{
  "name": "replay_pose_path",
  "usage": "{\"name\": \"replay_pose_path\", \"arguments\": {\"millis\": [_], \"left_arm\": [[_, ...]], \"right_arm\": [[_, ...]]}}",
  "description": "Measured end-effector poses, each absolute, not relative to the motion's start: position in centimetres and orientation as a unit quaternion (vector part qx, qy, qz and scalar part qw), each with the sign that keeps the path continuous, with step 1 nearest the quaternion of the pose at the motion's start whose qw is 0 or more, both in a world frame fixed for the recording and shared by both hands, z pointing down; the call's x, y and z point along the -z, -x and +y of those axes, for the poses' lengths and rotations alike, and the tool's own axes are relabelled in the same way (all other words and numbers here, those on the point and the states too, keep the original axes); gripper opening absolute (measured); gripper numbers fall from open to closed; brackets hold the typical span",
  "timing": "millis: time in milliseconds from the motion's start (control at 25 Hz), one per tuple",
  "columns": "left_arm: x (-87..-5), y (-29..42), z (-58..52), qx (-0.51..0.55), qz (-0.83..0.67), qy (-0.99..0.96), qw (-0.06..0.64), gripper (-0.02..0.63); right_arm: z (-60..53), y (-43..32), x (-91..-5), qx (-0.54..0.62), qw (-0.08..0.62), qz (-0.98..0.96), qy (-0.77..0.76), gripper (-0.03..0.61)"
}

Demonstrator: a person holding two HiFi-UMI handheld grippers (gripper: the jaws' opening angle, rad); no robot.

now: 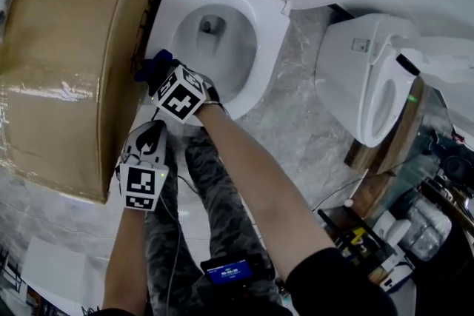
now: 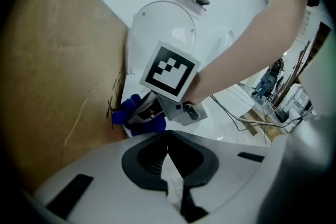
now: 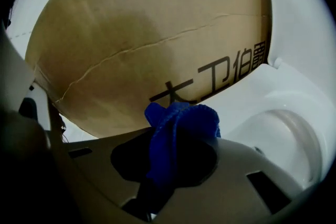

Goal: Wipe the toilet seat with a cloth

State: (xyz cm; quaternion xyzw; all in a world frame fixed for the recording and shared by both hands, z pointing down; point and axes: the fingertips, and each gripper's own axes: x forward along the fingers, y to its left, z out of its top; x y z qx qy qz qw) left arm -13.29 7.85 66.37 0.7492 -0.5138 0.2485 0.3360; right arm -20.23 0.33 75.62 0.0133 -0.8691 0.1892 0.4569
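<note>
Blue cloth (image 3: 181, 128) is clamped in the right tool (image 1: 158, 72), at the seat (image 1: 270, 18) rim beside a cardboard box (image 1: 74, 48). Left tool (image 1: 147, 144) jaws are together, short of the bowl (image 1: 222, 48).

Grey marbled floor (image 1: 296, 118) underfoot. At left, tall taped cardboard box (image 1: 67, 63). Well apart at right, second white toilet (image 1: 352, 63), propped beside wooden boards (image 1: 379, 181); below, cluttered bottles (image 1: 404, 233).
</note>
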Motion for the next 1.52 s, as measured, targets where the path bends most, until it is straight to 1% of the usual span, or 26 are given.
{"name": "replay_pose_path", "arguments": {"millis": [360, 680, 1040, 1520], "left_arm": [[-66.7, 12.1, 4.7, -0.251, -0.501, -0.762, 0.325, 0.011], [-67.0, 12.1, 2.0, -0.256, -0.505, -0.758, 0.323, 0.011], [-67.6, 10.4, -0.2, -0.267, -0.497, -0.759, 0.323, 0.011], [-68.4, 9.1, -4.1, -0.303, -0.494, -0.748, 0.324, 0.011]], "right_arm": [[-9.8, 22.8, -75.3, -0.165, 0.428, -0.886, -0.066, 0.075], [-18.1, 22.0, -74.7, -0.138, 0.423, -0.885, -0.135, 0.075], [-22.7, 17.6, -74.4, -0.131, 0.422, -0.878, -0.185, 0.075], [-24.9, 7.6, -74.8, -0.133, 0.441, -0.861, -0.216, 0.071]]}}
